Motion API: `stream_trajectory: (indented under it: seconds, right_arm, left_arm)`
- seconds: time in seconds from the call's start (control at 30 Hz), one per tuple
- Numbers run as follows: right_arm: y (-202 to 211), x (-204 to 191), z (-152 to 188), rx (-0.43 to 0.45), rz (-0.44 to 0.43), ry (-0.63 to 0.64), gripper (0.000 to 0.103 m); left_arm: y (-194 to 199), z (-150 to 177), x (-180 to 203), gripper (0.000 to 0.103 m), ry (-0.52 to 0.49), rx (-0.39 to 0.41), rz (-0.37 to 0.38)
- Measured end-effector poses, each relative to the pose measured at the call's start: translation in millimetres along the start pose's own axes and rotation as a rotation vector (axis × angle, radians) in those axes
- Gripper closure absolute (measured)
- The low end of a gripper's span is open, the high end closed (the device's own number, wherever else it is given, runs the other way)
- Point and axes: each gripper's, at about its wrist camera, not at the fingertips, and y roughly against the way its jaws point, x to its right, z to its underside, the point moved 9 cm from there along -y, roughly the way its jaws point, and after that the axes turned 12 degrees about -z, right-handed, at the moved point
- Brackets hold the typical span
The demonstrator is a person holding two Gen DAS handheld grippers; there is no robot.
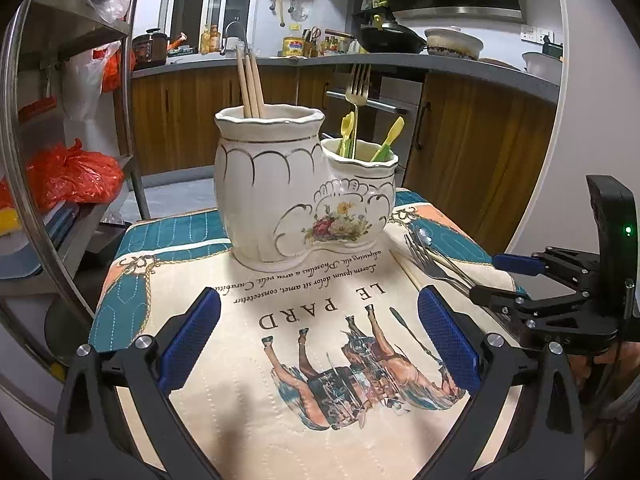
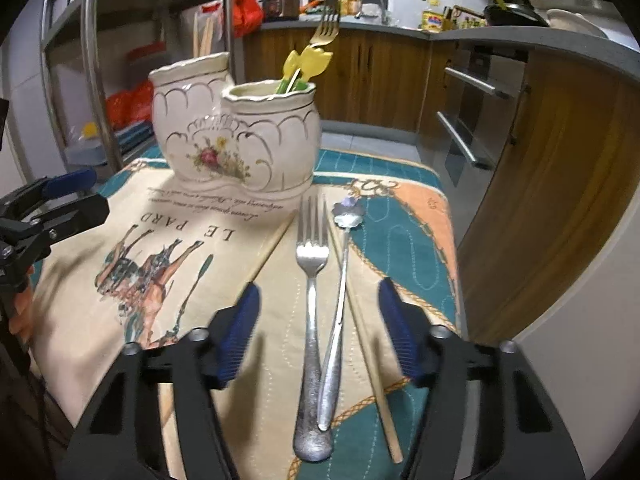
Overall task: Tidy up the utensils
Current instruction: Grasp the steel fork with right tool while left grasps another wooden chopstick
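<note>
1. I hold a two-finger gripper in each hand over a small table covered by a printed cloth [image 1: 280, 420] with a horse picture.
2. My left gripper [image 1: 318, 344] hovers above the bare middle of the cloth, its blue-padded fingers wide apart and holding nothing. It seems to be waiting out of the way.
3. My right gripper [image 2: 320, 330] is also spread wide and empty, its fingers straddling the loose utensils, which suggests I am lining up a pick.
4. Between those fingers lie a silver fork [image 2: 312, 320] and a flower-headed spoon [image 2: 340, 292], handles crossing and touching near me, heads pointing toward the holder.
5. Two single chopsticks lie flat too: a left chopstick [image 2: 270, 250] and a right chopstick [image 2: 372, 364], flanking the fork and spoon.
6. The ceramic holder [image 1: 276, 196] stands upright at the far end of the cloth. Its taller pot keeps chopsticks [image 1: 250, 80]; its shorter pot keeps a gold fork [image 1: 357, 84] and yellow plastic cutlery [image 1: 386, 140], so items look sorted by kind.
</note>
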Motion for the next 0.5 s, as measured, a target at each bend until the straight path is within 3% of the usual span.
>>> stream_trajectory:
  seconds: [0.07,0.23,0.5]
  right_arm:
    - [-3.1,-3.0,-0.2,-0.02,-0.017,0.002,0.058]
    - [-16.7,0.0,1.9,-0.085,-0.037,-0.02,0.06]
    - [-20.3,-4.8,-1.5,-0.103,-0.056,0.016,0.069]
  left_arm:
    - [0.4,0.8,1.3,0.006,0.0,-0.001,0.002]
    - [1.0,0.6,2.8,0.006,-0.003,0.002,0.008]
    - [-0.1,4.9,5.5,0.006,-0.012,-0.002,0.012]
